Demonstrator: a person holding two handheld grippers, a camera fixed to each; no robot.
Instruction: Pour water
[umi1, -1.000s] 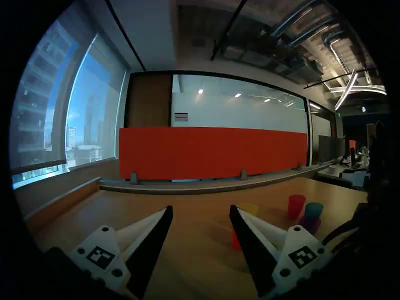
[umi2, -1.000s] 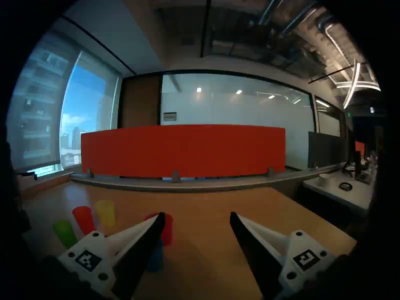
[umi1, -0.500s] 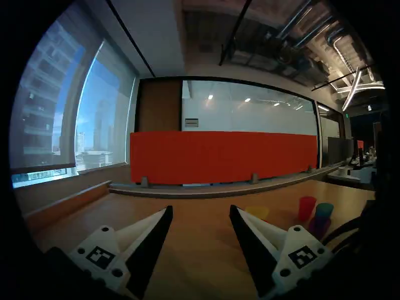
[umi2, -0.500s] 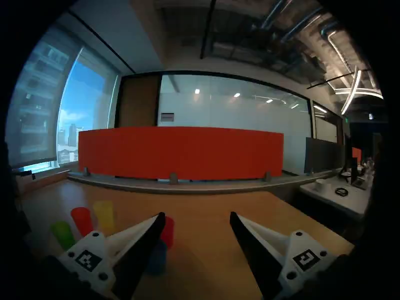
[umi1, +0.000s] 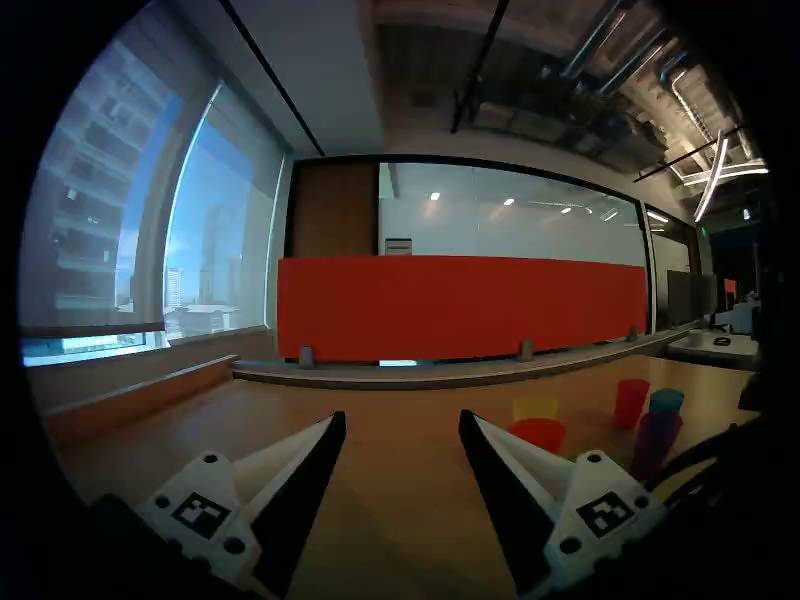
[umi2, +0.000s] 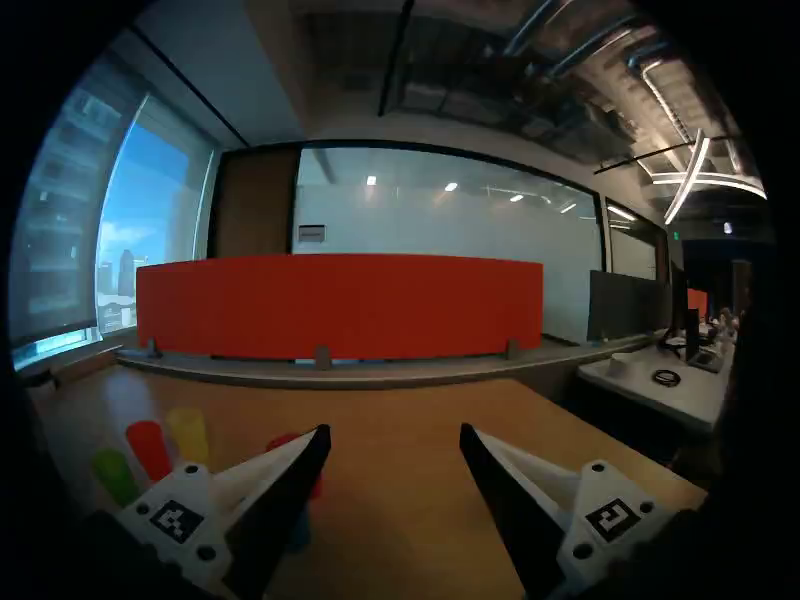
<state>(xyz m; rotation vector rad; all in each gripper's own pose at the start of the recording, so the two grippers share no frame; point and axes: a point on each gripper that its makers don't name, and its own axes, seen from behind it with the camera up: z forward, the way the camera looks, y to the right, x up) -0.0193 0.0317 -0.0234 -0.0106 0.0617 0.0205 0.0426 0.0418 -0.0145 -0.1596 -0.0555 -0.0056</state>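
Shifted right in the left gripper view since a second ago: orange cup, now clear of the right-hand finger rather than half hidden behind it. Left gripper at bottom centre, jaws apart, nothing between them, bare wooden table visible through the gap. Cups grouped at lower right, upright on the table: yellow cup just behind the orange one, red cup and teal cup side by side farther right, purple cup nearest the frame edge. Orange partition across mid-frame along the far table edge; window at left. Right gripper at bottom centre of the right gripper view, jaws likewise apart and unloaded. Row of three cups at lower left of that view, green, red and yellow from left to right, displaced leftward and lower against the earlier frame. Blue cup mostly masked by the left-hand finger, with a red one just behind it. No contact between either gripper and any cup.
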